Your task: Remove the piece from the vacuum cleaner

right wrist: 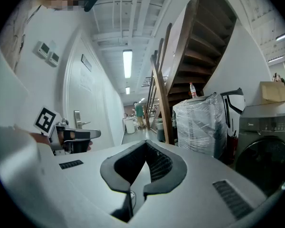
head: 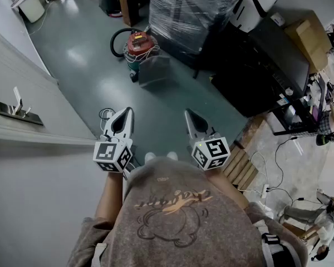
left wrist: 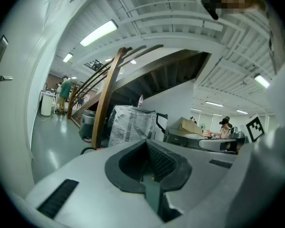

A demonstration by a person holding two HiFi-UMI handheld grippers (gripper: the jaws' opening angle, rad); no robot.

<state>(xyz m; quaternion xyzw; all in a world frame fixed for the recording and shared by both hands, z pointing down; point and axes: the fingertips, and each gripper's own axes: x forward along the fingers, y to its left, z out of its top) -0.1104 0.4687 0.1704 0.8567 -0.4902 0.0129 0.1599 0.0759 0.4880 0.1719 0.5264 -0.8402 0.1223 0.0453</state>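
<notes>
Nearest to me, at six o'clock in the head view, is my grey-brown printed T-shirt [head: 175, 216]. Just past it are the pale toes of my shoes [head: 150, 157] on the glossy teal floor [head: 89, 65]. I hold my left hand-held gripper [head: 124, 115] at about eleven o'clock and my right hand-held gripper [head: 192, 118] at about one o'clock. They sit side by side but apart, both pointing ahead and slightly down, each with its square-marker cube nearest my body. In each gripper's own view the dark ribbed pads are pressed together with nothing between them. At nine o'clock, close beside my left arm, stands a white door [head: 22, 166] with a metal lever handle [head: 14, 110]. At four o'clock, just beyond my right arm, lies a slatted wooden pallet [head: 242, 166], with loose cables [head: 278, 171] trailing past it. Farther out, at about twelve o'clock and well apart from both grippers, the red and grey canister vacuum cleaner [head: 140, 43] stands on the floor, its black hose [head: 116, 38] looped at its left side. I cannot tell from here which piece comes off it. At one o'clock behind it rises a tall bundle wrapped in clear plastic film [head: 192, 10]. At two o'clock sits a dark boxy machine [head: 261, 65], with a brown cardboard box [head: 306, 35] beyond it. A brown wooden staircase [right wrist: 180, 56] climbs over the bundle in the right gripper view.
</notes>
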